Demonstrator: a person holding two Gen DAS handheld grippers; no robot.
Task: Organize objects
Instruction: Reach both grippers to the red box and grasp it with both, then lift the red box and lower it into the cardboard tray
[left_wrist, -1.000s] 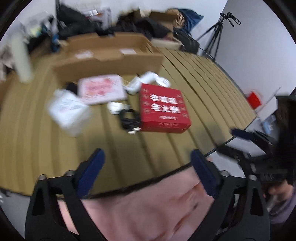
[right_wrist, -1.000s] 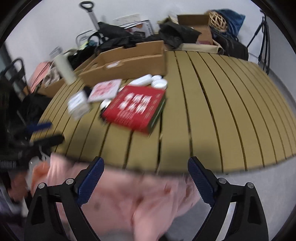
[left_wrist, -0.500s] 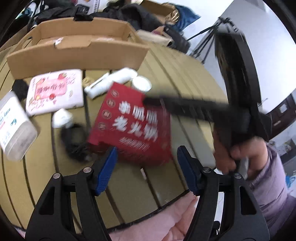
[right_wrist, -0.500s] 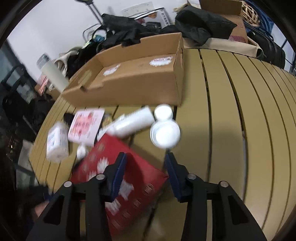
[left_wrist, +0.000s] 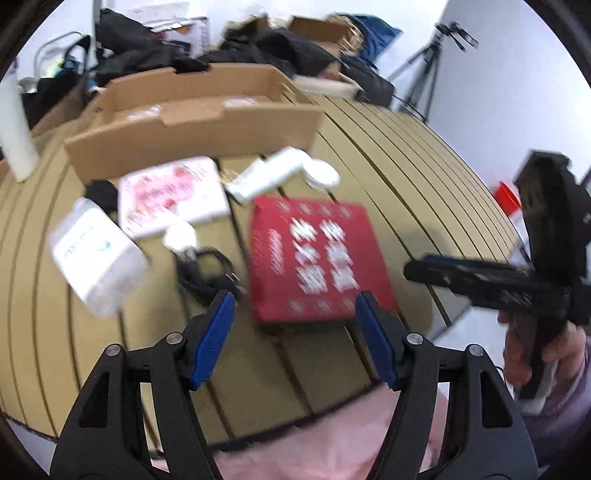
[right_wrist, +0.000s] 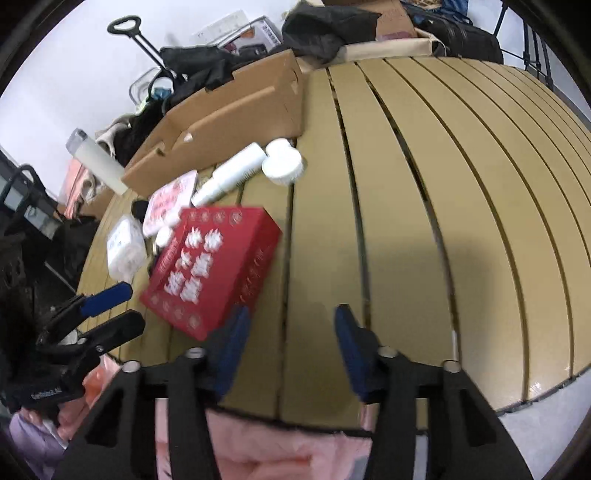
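A red box (left_wrist: 314, 258) with white characters lies on the slatted table (left_wrist: 388, 177), also in the right wrist view (right_wrist: 210, 273). Behind it lie a white bottle (left_wrist: 269, 171), a white round jar (right_wrist: 282, 166), a pink-printed flat box (left_wrist: 170, 194), a white packet (left_wrist: 96, 254) and a black cable (left_wrist: 201, 273). An open cardboard box (left_wrist: 192, 122) stands at the back. My left gripper (left_wrist: 293, 332) is open and empty just in front of the red box. My right gripper (right_wrist: 290, 347) is open and empty, to the right of the red box (left_wrist: 443, 269).
Black bags and clothes (left_wrist: 147, 55) pile up behind the cardboard box. A white tumbler (right_wrist: 98, 160) stands at the table's left edge. A tripod (left_wrist: 436, 55) stands at the back right. Bare slats (right_wrist: 443, 203) stretch to the right.
Both grippers have pulled back toward the table's front edge. The right gripper has moved out to the right of the red box and its jaws have widened. The objects have not moved.
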